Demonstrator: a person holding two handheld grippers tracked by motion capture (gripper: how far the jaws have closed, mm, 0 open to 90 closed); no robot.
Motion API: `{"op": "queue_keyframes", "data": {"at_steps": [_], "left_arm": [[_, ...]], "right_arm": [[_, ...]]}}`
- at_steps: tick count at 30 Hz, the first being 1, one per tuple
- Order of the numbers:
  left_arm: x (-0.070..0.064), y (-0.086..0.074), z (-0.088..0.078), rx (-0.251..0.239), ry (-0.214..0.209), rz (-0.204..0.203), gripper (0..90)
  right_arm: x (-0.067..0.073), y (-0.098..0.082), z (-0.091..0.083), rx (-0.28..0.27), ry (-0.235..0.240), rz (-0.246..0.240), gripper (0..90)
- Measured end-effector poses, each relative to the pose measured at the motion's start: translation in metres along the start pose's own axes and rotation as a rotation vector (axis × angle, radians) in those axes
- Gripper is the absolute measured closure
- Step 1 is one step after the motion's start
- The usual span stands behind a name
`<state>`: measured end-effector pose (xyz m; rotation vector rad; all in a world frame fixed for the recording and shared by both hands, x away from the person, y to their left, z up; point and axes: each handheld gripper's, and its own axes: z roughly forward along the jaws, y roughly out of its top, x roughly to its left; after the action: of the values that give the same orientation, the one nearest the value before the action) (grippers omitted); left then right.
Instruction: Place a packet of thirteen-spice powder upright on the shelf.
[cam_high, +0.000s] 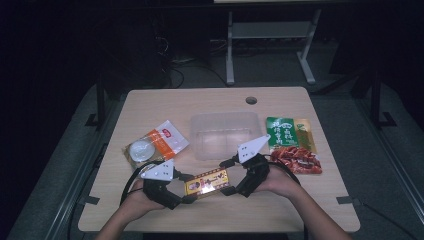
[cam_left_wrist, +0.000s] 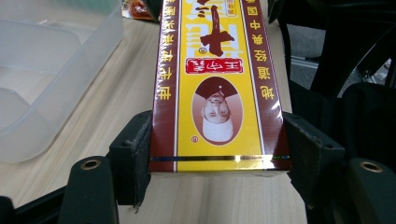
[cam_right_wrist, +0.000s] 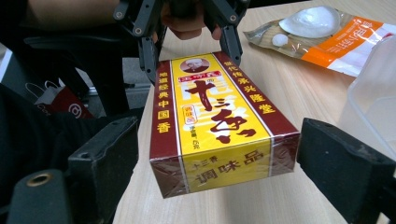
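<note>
Near the counter's (cam_high: 150, 107) front edge, the left hand-held gripper (cam_high: 186, 188) clamps the yellow spice box (cam_high: 207, 182); the right hand-held gripper (cam_high: 226, 176) straddles its far end, unclamped. Premature left release would likely drop it.

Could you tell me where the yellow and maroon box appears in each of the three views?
High view: yellow and maroon box low centre, between both tongs.
Left gripper view: centre, clamped by near jaws.
Right gripper view: centre, between open jaws.
Shared landmark: clear plastic container.
</note>
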<state>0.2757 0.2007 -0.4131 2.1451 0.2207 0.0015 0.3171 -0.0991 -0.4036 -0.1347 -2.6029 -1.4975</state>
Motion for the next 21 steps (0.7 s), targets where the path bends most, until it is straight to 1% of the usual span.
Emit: {"op": "queue_keyframes", "data": {"at_steps": [2, 7, 10, 13, 21], "left_arm": [[0.0000, 0.0000, -0.0004, -0.003, 0.000, 0.002, 32.1], [-0.0001, 0.0001, -0.0010, -0.013, -0.001, 0.002, 32.1], [0.0000, 0.0001, -0.0006, -0.012, -0.004, 0.003, 32.1], [-0.0005, 0.0001, 0.0002, -0.015, -0.010, 0.004, 32.1], [-0.0012, 0.0003, 0.0008, -0.021, -0.021, 0.012, 32.1]], "right_arm": [[-0.0001, 0.0000, 0.0027, -0.009, 0.012, 0.002, 14.0], [0.0003, -0.0007, 0.0051, -0.001, 0.013, 0.005, 15.1], [0.0008, -0.0008, 0.0052, -0.009, 0.020, 0.008, 17.4], [0.0015, -0.0002, 0.0050, -0.024, 0.026, -0.003, 21.2], [0.0028, -0.0004, 0.0048, -0.022, 0.027, -0.020, 25.6]]}}
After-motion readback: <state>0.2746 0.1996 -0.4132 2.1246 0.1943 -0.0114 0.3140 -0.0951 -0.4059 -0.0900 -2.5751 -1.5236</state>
